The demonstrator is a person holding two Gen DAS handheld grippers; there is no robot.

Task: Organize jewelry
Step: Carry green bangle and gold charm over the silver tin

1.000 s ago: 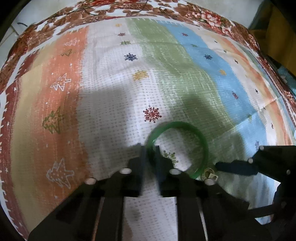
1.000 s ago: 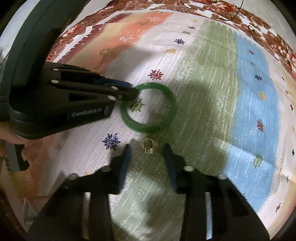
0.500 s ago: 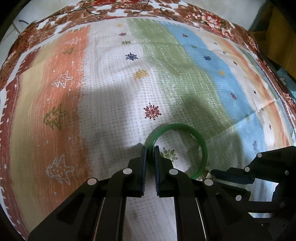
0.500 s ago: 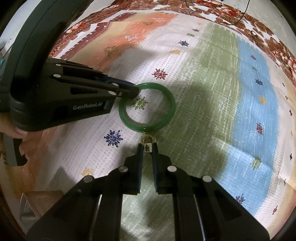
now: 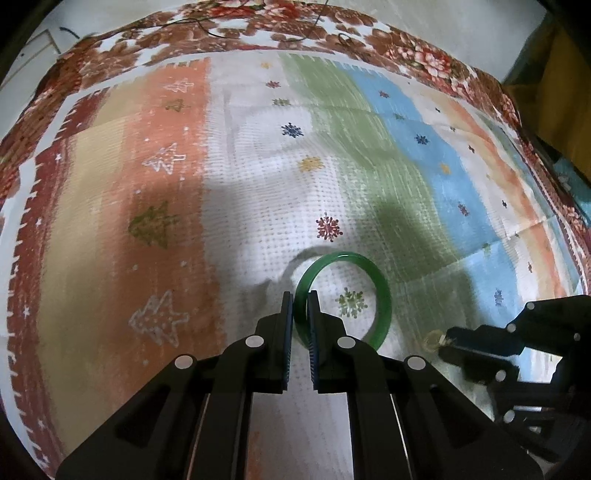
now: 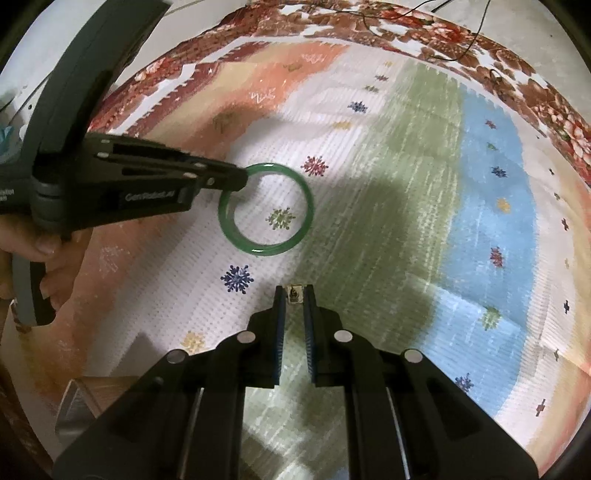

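The left tool (image 5: pixel 300 301) is clamped on the near-left rim of the green bangle (image 5: pixel 382 295), its 2 blue-lined fingers (image 5: pixel 287 317) pressed to either side of the band. In the right wrist view the bangle (image 6: pixel 266 209) hangs out from the left tool's tip (image 6: pixel 236 179) as a full ring, with a green snowflake print showing through its middle. Whether its far edge touches the cloth cannot be told.

The right tool (image 6: pixel 292 295) is closed on a small gold ring (image 6: pixel 293 294), which sits between the fingertips at their very end — only its top shows. In the left wrist view the same ring (image 5: pixel 431 339) is a blurred pale spot at the tip of the right tool (image 5: pixel 448 341), just right of the bangle and not touching it.

Everything sits over a striped tablecloth (image 5: pixel 166 166) with bands of orange, white, green and blue, printed with small trees and snowflakes; a dark blue snowflake (image 6: pixel 237 278) lies just left of the right tool's tip. A brown floral border (image 6: pixel 517 70) runs round the cloth's far edge, and a thin dark cord (image 6: pixel 476 33) trails across it. A bare hand (image 6: pixel 44 254) grips the left tool's handle at the left of the right wrist view. Near the bottom left of that view a grey, metallic-looking corner (image 6: pixel 75 406) pokes in — too little of it shows to say what it is. Broad shadows of the 2 tools fall over the green band.
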